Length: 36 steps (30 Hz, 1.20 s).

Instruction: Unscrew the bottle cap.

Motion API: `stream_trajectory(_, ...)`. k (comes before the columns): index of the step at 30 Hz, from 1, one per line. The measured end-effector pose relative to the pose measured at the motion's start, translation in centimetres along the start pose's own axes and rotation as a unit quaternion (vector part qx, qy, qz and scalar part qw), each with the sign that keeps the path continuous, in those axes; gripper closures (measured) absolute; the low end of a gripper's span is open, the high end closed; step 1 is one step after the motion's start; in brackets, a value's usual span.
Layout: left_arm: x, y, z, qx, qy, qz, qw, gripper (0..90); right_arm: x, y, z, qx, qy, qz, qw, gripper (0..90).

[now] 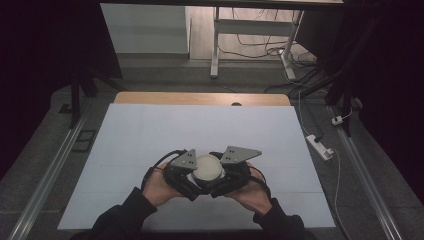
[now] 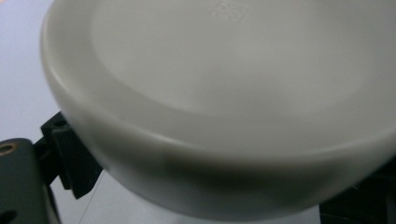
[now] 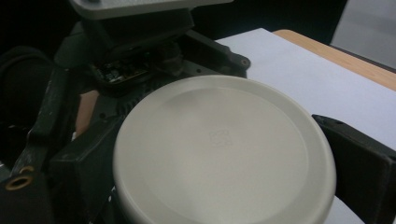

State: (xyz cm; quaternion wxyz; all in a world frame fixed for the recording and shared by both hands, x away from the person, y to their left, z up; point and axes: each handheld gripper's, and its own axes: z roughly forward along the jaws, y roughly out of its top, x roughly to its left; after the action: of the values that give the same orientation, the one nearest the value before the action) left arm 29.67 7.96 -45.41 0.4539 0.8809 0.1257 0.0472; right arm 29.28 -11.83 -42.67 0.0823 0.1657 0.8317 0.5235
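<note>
1. Nearest the person, two dark sleeves come in over the table's near edge; the left hand point(image 1: 159, 187) and the right hand point(image 1: 248, 192) each hold a gripper, and the two grippers meet nose to nose.
2. Between them sits a round white lid point(image 1: 207, 169), off-white and smooth, with a faint embossed mark near its middle point(image 3: 221, 137); it lies directly ahead of both grippers, touching each.
3. The left gripper point(image 1: 187, 175) is pressed against the lid's left side; in the left gripper view the lid's rim point(image 2: 187, 154) looms just above the jaws, one black jaw touching it at lower left; the other jaw is hidden in shadow, so I cannot tell whether this gripper is clamped.
4. The right gripper point(image 1: 227, 176) has its jaws closed on the lid; in the right gripper view a black jaw hugs the rim on each side; the left gripper's body and grey plate point(image 3: 140, 7) sit just beyond the lid.
5. Farther off, beyond both grippers, the white table sheet point(image 1: 200, 130) runs to a wooden edge point(image 1: 200, 98); past that lie a grey floor and a white desk frame point(image 1: 250, 30).
</note>
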Motion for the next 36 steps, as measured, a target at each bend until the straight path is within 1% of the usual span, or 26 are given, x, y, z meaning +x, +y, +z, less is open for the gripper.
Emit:
stream_trajectory(1, 0.0, 0.0, 0.0, 0.0, 0.0, 0.0, 1.0, 7.6, -0.1, 0.0, -0.1, 0.0, 0.008, -0.001, 1.0, 7.1)
stream_trajectory(2, 0.1, 0.0, -0.1, -0.005, -0.015, 0.002, 0.9999, 7.6, -0.2, 0.1, -0.1, -0.002, 0.016, -0.001, 0.9999, 7.1)
stream_trajectory(3, 0.1, 0.0, -0.2, -0.009, -0.022, 0.001, 0.9997, 7.6, -0.2, 0.1, -0.2, -0.004, 0.023, -0.002, 0.9997, 7.2)
stream_trajectory(4, 0.2, 0.0, -0.3, -0.01, -0.031, 0.005, 0.9995, 7.6, -0.3, 0.1, -0.2, -0.007, 0.032, -0.002, 0.9995, 7.2)
stream_trajectory(6, 0.3, -0.1, -0.4, -0.018, -0.049, 0.003, 0.9987, 7.6, -0.4, 0.2, -0.4, -0.011, 0.05, -0.002, 0.9987, 7.3)
stream_trajectory(9, 0.4, -0.1, -0.6, -0.021, -0.071, 0.01, 0.9972, 7.6, -0.6, 0.3, -0.5, -0.013, 0.075, -0.002, 0.9971, 7.4)
stream_trajectory(12, 0.5, -0.2, -0.5, -0.022, -0.099, 0.018, 0.9947, 7.6, -0.9, 0.3, -0.5, -0.01, 0.11, -0.005, 0.9939, 7.4)
stream_trajectory(15, 0.5, -0.4, -0.3, -0.024, -0.125, 0.023, 0.9916, 7.6, -1.3, 0.1, -0.5, -0.007, 0.148, -0.006, 0.9889, 7.2)
stream_trajectory(17, 0.5, -0.4, -0.1, -0.021, -0.123, 0.024, 0.9919, 7.6, -1.6, -0.1, -0.4, -0.006, 0.166, -0.01, 0.986, 7.0)
stream_trajectory(18, 0.5, -0.5, 0.0, -0.019, -0.119, 0.024, 0.9925, 7.6, -1.7, -0.1, -0.4, -0.001, 0.167, -0.01, 0.986, 6.7)
stream_trajectory(19, 0.5, -0.5, 0.0, -0.017, -0.11, 0.022, 0.9936, 7.6, -1.7, -0.2, -0.3, 0.0, 0.165, -0.002, 0.9862, 6.2)
stream_trajectory(20, 0.5, -0.5, 0.0, -0.015, -0.099, 0.019, 0.9948, 7.6, -1.8, -0.2, -0.3, 0.0, 0.155, 0.002, 0.988, 3.6)
stream_trajectory(21, 0.6, -0.6, 0.0, -0.012, -0.085, 0.019, 0.9961, 7.6, -1.7, -0.1, -0.4, -0.006, 0.14, 0.003, 0.9901, 1.2)
stream_trajectory(22, 0.6, -0.6, -0.1, -0.011, -0.07, 0.014, 0.9974, 7.6, -1.8, 0.1, -0.6, -0.01, 0.129, 0.008, 0.9916, 0.7)
stream_trajectory(23, 0.6, -0.6, -0.1, -0.012, -0.055, 0.007, 0.9984, 7.5, -1.9, 0.3, -0.8, -0.014, 0.112, 0.013, 0.9935, 0.4)
stream_trajectory(24, 0.7, -0.7, -0.2, -0.015, -0.043, -0.001, 0.9989, 7.6, -1.9, 0.5, -1.1, -0.017, 0.087, 0.019, 0.9959, 0.0)
stream_trajectory(26, 0.8, -0.7, -0.3, -0.019, -0.016, -0.013, 0.9996, 7.5, -1.9, 0.7, -1.4, -0.018, 0.052, 0.03, 0.998, 0.0)
stream_trajectory(27, 0.7, -0.6, -0.3, -0.019, 0.0, -0.019, 0.9996, 7.6, -1.9, 0.7, -1.4, -0.017, 0.038, 0.038, 0.9984, 0.0)
stream_trajectory(28, 0.7, -0.6, -0.3, -0.019, 0.0, -0.019, 0.9996, 7.6, -1.8, 0.7, -1.3, -0.016, 0.025, 0.047, 0.9984, 0.0)
stream_trajectory(29, 0.7, -0.6, -0.4, -0.021, 0.021, -0.028, 0.9992, 7.6, -1.6, 0.7, -1.2, -0.015, 0.019, 0.052, 0.9984, 0.0)
stream_trajectory(30, 0.7, -0.6, -0.4, -0.021, 0.021, -0.028, 0.9992, 7.6, -1.5, 0.7, -1.0, -0.009, 0.007, 0.052, 0.9986, 0.0)
stream_trajectory(31, 0.6, -0.5, -0.4, -0.02, 0.032, -0.03, 0.9988, 7.6, -1.2, 0.7, -0.8, -0.004, -0.008, 0.049, 0.9987, 0.0)
stream_trajectory(32, 0.4, -0.4, -0.3, -0.017, 0.047, -0.033, 0.9982, 7.6, -1.0, 0.8, -0.7, -0.002, -0.017, 0.045, 0.9988, 0.0)
stream_trajectory(34, 0.2, -0.2, -0.3, -0.018, 0.056, -0.039, 0.9975, 7.6, -0.5, 0.8, -0.4, -0.002, -0.028, 0.039, 0.9988, 0.0)
stream_trajectory(36, 0.1, -0.1, -0.3, -0.017, 0.058, -0.04, 0.9974, 7.6, -0.2, 0.8, -0.1, -0.002, -0.037, 0.031, 0.9988, 0.4)
